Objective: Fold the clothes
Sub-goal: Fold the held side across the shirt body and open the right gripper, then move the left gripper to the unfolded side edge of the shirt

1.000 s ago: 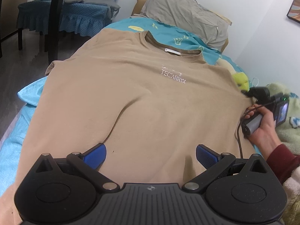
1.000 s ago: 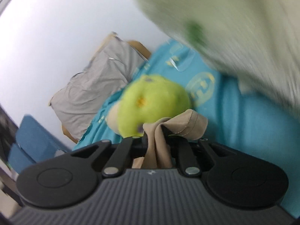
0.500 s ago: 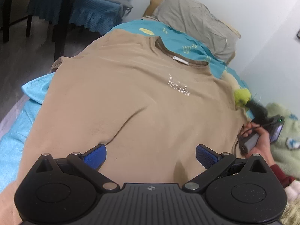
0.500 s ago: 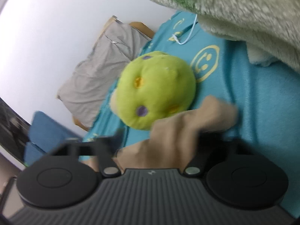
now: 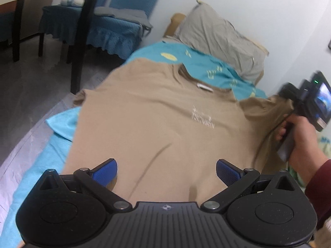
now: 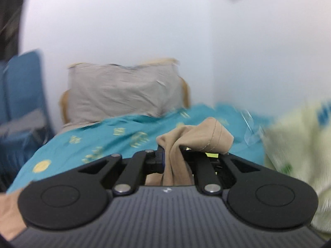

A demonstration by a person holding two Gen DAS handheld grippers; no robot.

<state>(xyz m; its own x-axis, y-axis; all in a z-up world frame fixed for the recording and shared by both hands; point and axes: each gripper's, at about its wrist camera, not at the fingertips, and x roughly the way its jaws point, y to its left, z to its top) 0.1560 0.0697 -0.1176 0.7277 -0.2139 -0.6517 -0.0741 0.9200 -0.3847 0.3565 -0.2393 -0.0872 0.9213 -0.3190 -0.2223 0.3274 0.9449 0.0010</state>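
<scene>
Across the left wrist view, your tan T-shirt (image 5: 157, 124) lies spread front-up on the bed (image 5: 41, 161), its right sleeve lifted; your left gripper (image 5: 166, 170) hangs over the hem, fingers released. From the right wrist view, your right gripper (image 6: 175, 155) is clenched on that sleeve (image 6: 198, 138), so most of the folding looks left.

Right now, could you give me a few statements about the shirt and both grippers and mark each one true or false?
1. The right gripper is shut on the tan T-shirt's sleeve. True.
2. The left gripper pinches the tan T-shirt's hem. False: its jaws stand wide open over the fabric.
3. A grey pillow leans at the head of the bed. True.
4. The shirt lies on a bare wooden floor. False: it is spread on a teal bedsheet.
</scene>
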